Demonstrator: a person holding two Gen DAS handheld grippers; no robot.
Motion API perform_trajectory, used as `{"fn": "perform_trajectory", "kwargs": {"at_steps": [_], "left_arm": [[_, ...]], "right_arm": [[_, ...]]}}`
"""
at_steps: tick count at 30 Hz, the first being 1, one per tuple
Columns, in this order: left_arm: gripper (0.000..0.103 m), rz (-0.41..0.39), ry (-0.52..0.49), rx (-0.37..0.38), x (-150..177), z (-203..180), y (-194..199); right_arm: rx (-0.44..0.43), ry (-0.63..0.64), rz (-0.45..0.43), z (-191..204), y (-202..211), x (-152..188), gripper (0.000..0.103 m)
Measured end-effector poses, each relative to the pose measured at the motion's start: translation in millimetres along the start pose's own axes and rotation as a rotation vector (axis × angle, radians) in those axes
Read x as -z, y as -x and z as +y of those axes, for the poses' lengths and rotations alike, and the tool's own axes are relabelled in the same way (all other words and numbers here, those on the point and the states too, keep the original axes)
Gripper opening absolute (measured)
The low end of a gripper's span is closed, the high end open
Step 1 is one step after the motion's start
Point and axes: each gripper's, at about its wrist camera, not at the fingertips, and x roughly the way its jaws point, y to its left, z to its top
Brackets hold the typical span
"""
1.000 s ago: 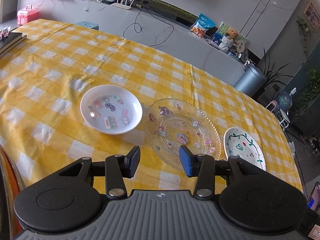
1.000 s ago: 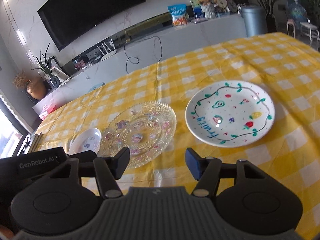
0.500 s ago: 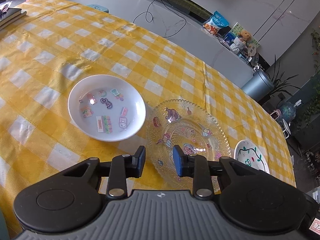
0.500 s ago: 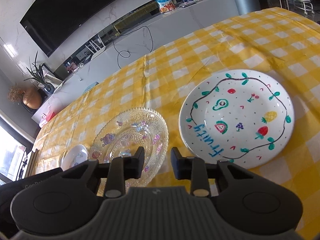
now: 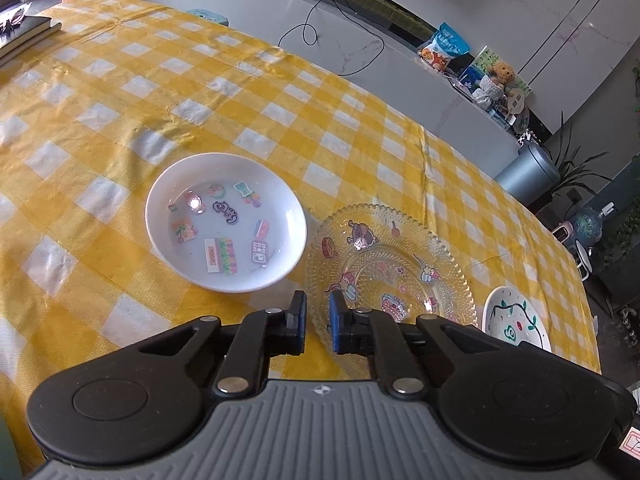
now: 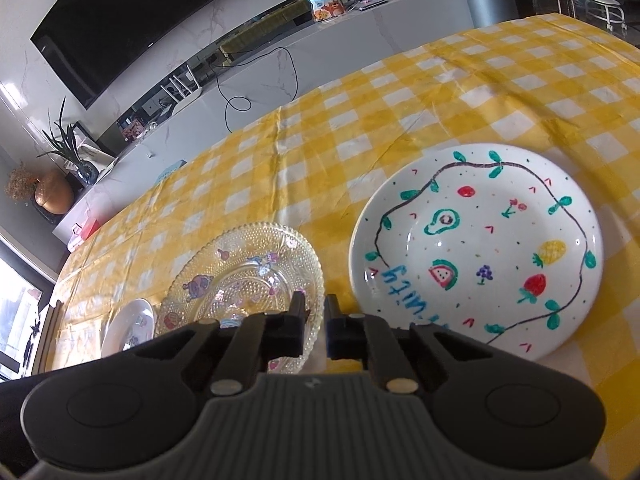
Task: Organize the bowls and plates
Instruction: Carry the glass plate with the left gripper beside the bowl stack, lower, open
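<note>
Three dishes lie in a row on the yellow checked tablecloth (image 5: 120, 80). A small white bowl with stickers (image 5: 226, 222) is at the left, a clear glass plate with cartoon stickers (image 5: 388, 272) in the middle, and a white plate painted with fruit (image 6: 476, 248) at the right. My left gripper (image 5: 317, 324) is nearly closed and empty, above the gap between bowl and glass plate. My right gripper (image 6: 315, 330) is nearly closed and empty, above the gap between the glass plate (image 6: 244, 284) and the painted plate.
Dark books (image 5: 24, 34) lie at the table's far left edge. A white counter (image 5: 360, 52) with cables, a snack bag and a teddy bear runs behind the table. A grey bin (image 5: 528, 176) stands past the far right corner.
Both grippers have closed from wide open to a narrow gap. Both have moved lower and nearer to the dishes.
</note>
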Motion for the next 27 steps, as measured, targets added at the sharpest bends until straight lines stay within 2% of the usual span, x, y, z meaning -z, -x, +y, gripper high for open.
{"fn": "perform_trajectory", "kwargs": {"at_steps": [10,27], "left_arm": [[0.013,-0.023,-0.054,-0.011,13.4,-4.5,35.3],[0.013,-0.013,-0.138,-0.005,60.5,-4.0,95.0]], "right_arm": [[-0.011,0.004,0.013,3.1,36.3,16.1,0.007],[-0.012,0.017,0.002,-3.0,110.4,63.9,0.008]]}}
